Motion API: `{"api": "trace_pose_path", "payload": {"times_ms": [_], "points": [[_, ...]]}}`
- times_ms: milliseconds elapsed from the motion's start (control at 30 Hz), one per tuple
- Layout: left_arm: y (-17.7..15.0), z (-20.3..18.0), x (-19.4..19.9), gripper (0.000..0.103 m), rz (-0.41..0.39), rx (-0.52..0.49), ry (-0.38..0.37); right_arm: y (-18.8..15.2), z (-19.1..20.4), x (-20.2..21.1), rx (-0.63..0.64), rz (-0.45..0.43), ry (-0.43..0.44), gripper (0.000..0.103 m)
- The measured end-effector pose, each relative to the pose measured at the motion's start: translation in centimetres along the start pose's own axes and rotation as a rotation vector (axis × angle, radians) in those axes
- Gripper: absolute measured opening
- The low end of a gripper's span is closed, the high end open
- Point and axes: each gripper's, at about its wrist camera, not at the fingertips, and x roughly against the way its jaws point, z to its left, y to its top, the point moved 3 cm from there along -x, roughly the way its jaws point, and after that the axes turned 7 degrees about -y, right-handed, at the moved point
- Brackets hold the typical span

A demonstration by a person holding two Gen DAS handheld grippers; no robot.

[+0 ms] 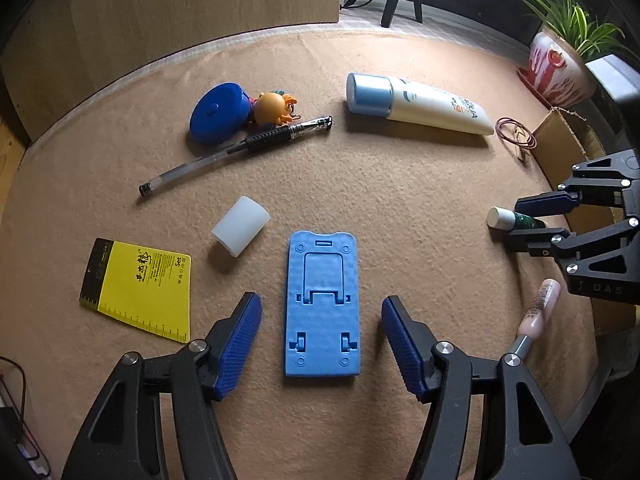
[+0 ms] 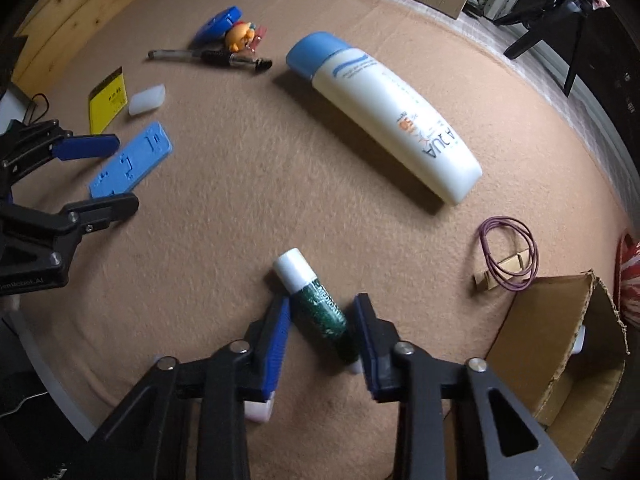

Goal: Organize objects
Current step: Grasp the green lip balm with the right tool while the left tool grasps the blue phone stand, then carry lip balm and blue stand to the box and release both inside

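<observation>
A flat blue phone stand point(image 1: 322, 307) lies on the tan felt mat, between the open jaws of my left gripper point(image 1: 322, 346); the pads do not touch it. It also shows in the right wrist view point(image 2: 132, 160). A small green tube with a white cap point(image 2: 316, 304) lies between the jaws of my right gripper point(image 2: 322, 320), which stand open around it with a small gap either side. In the left wrist view the right gripper point(image 1: 520, 220) straddles the green tube point(image 1: 516, 220) at the right edge.
On the mat lie a white lotion bottle with a blue cap point(image 1: 416, 103), a pen point(image 1: 236, 152), a blue round case point(image 1: 218, 114), an orange toy point(image 1: 274, 108), a white block point(image 1: 240, 226), a yellow card point(image 1: 138, 288), a pink tube point(image 1: 538, 314) and a purple band point(image 2: 508, 254). A cardboard box point(image 2: 560, 344) stands at right.
</observation>
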Motion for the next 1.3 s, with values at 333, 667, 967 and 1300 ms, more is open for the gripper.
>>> {"api": "trace_pose_path", "payload": {"times_ms": [333, 667, 967, 1300], "points": [[-0.1, 1.4, 0.7, 0.039, -0.029, 0.055, -0.02, -0.1, 0.8, 0.8, -0.055, -0.042, -0.015, 0.014], [-0.6, 1.6, 1.9, 0.039, -0.057, 0.11, -0.024, -1.3, 0.5, 1.7, -0.234, -0.127, 0.006, 0.014], [1.3, -0.9, 4.7, 0.039, -0.132, 0.079, -0.044, -3.0, -1.7, 5.3, -0.374, -0.239, 0.015, 0.014], [5.4, -8.0, 6.8, 0.039, -0.201, -0.052, -0.116, -8.3, -5.9, 9.3, -0.498, -0.311, -0.027, 0.014]]}}
